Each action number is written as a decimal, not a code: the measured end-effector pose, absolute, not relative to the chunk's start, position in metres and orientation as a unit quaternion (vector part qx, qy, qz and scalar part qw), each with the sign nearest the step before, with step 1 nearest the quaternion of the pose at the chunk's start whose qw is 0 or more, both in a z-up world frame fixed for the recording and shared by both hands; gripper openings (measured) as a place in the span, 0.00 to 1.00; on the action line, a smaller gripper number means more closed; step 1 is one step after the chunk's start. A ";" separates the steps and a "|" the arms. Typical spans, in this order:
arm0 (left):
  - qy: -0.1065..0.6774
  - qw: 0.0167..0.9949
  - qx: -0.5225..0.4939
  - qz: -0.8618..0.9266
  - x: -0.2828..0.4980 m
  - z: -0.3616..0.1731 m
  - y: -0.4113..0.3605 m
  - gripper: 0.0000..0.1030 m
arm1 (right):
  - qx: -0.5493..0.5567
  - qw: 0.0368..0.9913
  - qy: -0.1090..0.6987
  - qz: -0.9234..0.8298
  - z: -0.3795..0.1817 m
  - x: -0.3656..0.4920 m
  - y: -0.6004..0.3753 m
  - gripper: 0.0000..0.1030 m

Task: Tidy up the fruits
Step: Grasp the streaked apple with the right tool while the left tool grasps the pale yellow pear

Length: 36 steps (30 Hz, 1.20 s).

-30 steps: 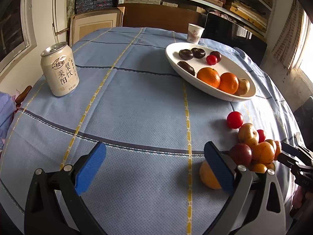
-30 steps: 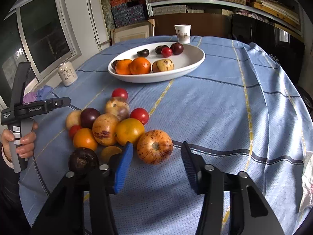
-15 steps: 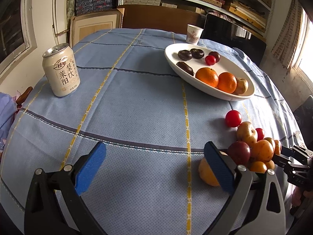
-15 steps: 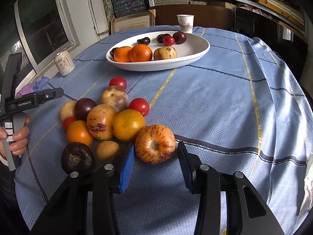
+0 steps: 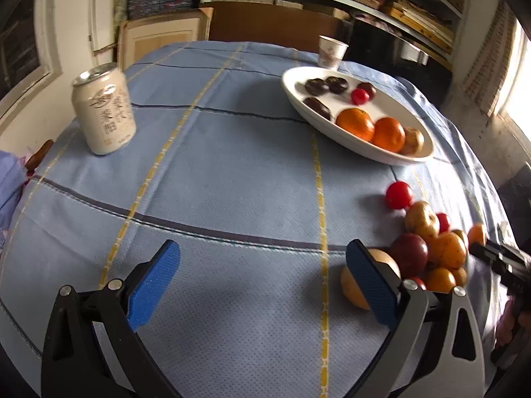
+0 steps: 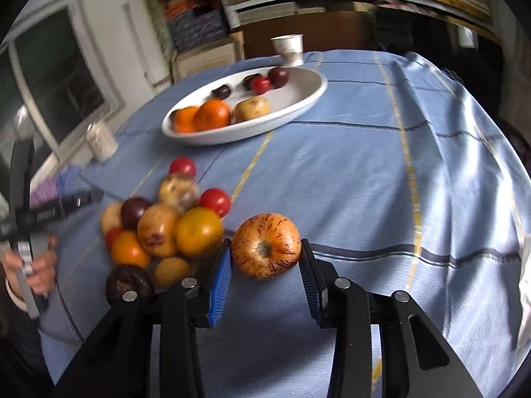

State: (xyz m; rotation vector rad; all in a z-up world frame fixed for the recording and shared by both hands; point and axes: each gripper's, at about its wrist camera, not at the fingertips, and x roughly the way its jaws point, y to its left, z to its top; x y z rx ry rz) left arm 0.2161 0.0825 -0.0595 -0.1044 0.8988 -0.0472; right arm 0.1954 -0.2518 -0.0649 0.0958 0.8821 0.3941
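Note:
My right gripper (image 6: 264, 260) is shut on a speckled orange fruit (image 6: 265, 246), its pads pressed to both sides, and holds it just off the blue cloth. A pile of loose fruits (image 6: 166, 229) lies to its left; the pile also shows in the left wrist view (image 5: 428, 248). A white oval plate (image 6: 298, 106) holds oranges, a yellow fruit, a tomato and dark fruits; it also shows in the left wrist view (image 5: 391, 156). My left gripper (image 5: 262, 275) is open and empty over bare cloth, left of the pile.
A beige drink can (image 5: 104, 111) stands at the left of the table, also small in the right wrist view (image 6: 101, 139). A paper cup (image 6: 288, 49) stands behind the plate. Shelves and boxes line the back wall.
My right gripper moved forward around the speckled fruit, closed on it and raised it slightly. My left gripper shifted only a little.

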 end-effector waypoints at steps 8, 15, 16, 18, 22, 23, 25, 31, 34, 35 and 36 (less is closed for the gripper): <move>0.422 0.900 0.034 -0.105 0.201 -0.060 0.040 0.93 | 0.074 0.880 0.438 0.168 -0.072 0.203 -0.264 0.40; 0.429 0.890 0.020 -0.154 0.201 -0.061 0.032 0.63 | 0.061 0.882 0.436 0.169 -0.070 0.201 -0.260 0.40; 0.429 0.890 0.022 -0.156 0.200 -0.061 0.031 0.61 | 0.060 0.882 0.436 0.169 -0.070 0.201 -0.259 0.40; 0.432 0.885 0.022 -0.172 0.200 -0.062 0.028 0.51 | 0.058 0.882 0.435 0.168 -0.070 0.201 -0.259 0.40; 0.437 0.881 0.022 -0.181 0.201 -0.064 0.025 0.49 | 0.055 0.883 0.434 0.168 -0.069 0.200 -0.258 0.40; 0.439 0.880 0.018 -0.182 0.201 -0.065 0.025 0.49 | 0.054 0.884 0.433 0.170 -0.069 0.200 -0.257 0.40; 0.447 0.876 0.011 -0.182 0.206 -0.067 0.026 0.52 | 0.051 0.884 0.431 0.172 -0.068 0.199 -0.256 0.40; 0.461 0.872 0.012 -0.164 0.214 -0.074 0.025 0.63 | 0.048 0.882 0.434 0.175 -0.069 0.200 -0.255 0.39; 0.458 0.873 0.024 -0.166 0.214 -0.074 0.021 0.56 | 0.048 0.881 0.437 0.176 -0.070 0.200 -0.254 0.39; 0.458 0.872 0.023 -0.171 0.213 -0.074 0.021 0.51 | 0.048 0.881 0.437 0.176 -0.070 0.200 -0.254 0.39; 0.456 0.872 0.025 -0.177 0.213 -0.073 0.020 0.47 | 0.048 0.881 0.437 0.176 -0.070 0.200 -0.254 0.39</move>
